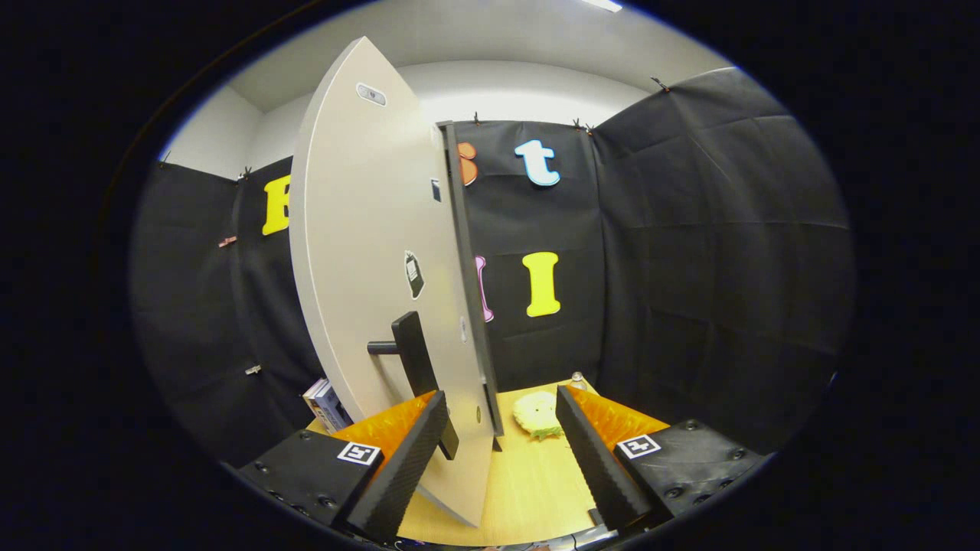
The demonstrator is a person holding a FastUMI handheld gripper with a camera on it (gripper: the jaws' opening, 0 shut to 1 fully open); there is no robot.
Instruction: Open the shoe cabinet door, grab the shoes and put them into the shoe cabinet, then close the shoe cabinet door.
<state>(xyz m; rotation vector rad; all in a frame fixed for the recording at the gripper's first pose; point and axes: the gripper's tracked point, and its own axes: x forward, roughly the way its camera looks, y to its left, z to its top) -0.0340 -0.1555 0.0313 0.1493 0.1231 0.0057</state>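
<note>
Door-opening step in hand, I judge: the flat pale-grey shoe cabinet door [360, 252] stands swung out edge-on between my gripper [501, 425] fingers, jaws spread wide, gripping nothing, its dark bar handle [413, 356] just by the left finger. Next I need the shoes; a pale yellow-green fuzzy slipper [537, 415] lies beyond the fingers on the wooden tabletop [528, 482].

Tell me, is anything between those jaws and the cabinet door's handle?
Nothing visible. The gripper is open, and the cabinet door stands edge-on between the jaws. Its dark handle sits right at the left jaw's tip. A yellowish shoe lies beyond on the wooden table.
</note>
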